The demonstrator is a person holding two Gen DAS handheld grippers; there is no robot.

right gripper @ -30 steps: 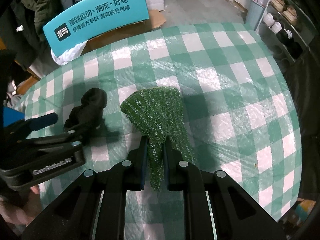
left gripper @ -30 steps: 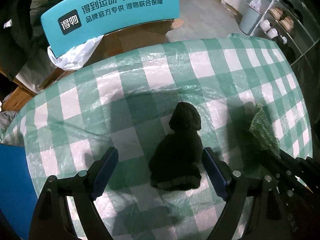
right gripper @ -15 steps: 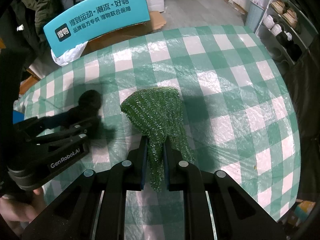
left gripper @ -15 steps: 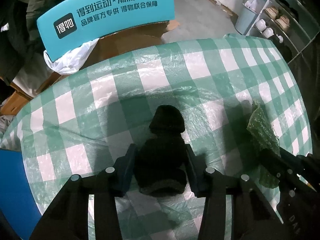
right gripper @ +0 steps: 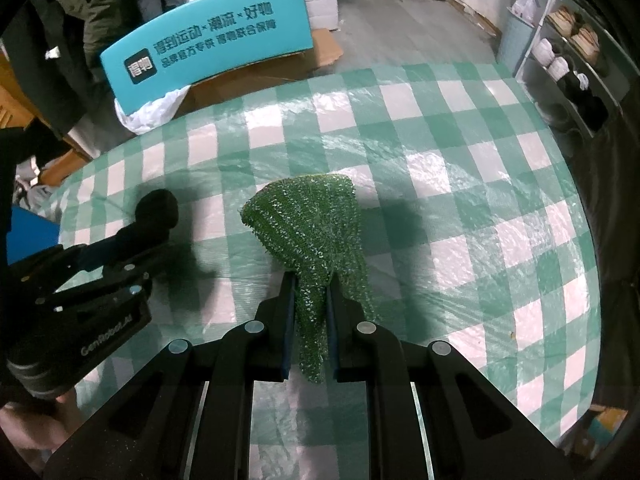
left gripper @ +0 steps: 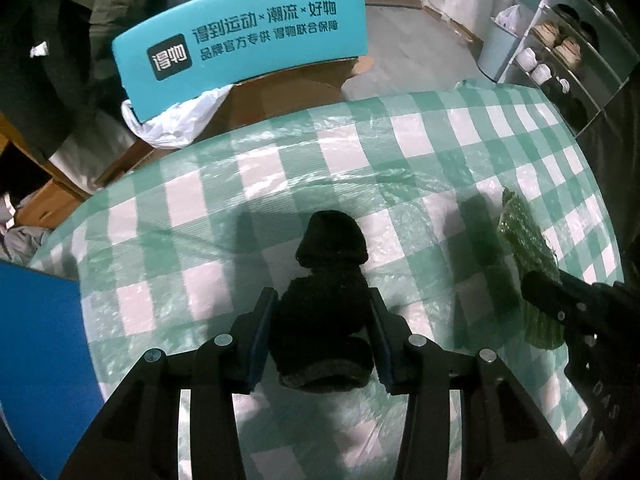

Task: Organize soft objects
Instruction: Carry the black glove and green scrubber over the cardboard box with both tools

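**Inspector A:** Risk assessment first. The left gripper (left gripper: 322, 328) grips the black knitted item (left gripper: 326, 312) across its thick rolled body. It is bulky and springy, so I judge it could squirm out sideways if lifted fast, or the free end could catch the plastic-covered checked tablecloth (left gripper: 280, 184) and drag it.

**Inspector B:** And the right side?

**Inspector A:** The right gripper (right gripper: 311, 320) pinches only a narrow bunched strip of the green knitted item (right gripper: 308, 224). Most of the fabric fans out beyond the jaws and rests on the cloth. A loose knit held by so little may stretch or slip free under its own weight.

**Inspector B:** Jaw states?

**Inspector A:** Left: partly apart, both blue pads pressed against the flanks of the black item, which sits just over the table in the left wrist view. Right: almost fully together, clamped on the green fabric, a tail hanging below the pads.

**Inspector B:** Positions relative to each other?

**Inspector A:** The two items lie near each other, not touching, both mid-table.
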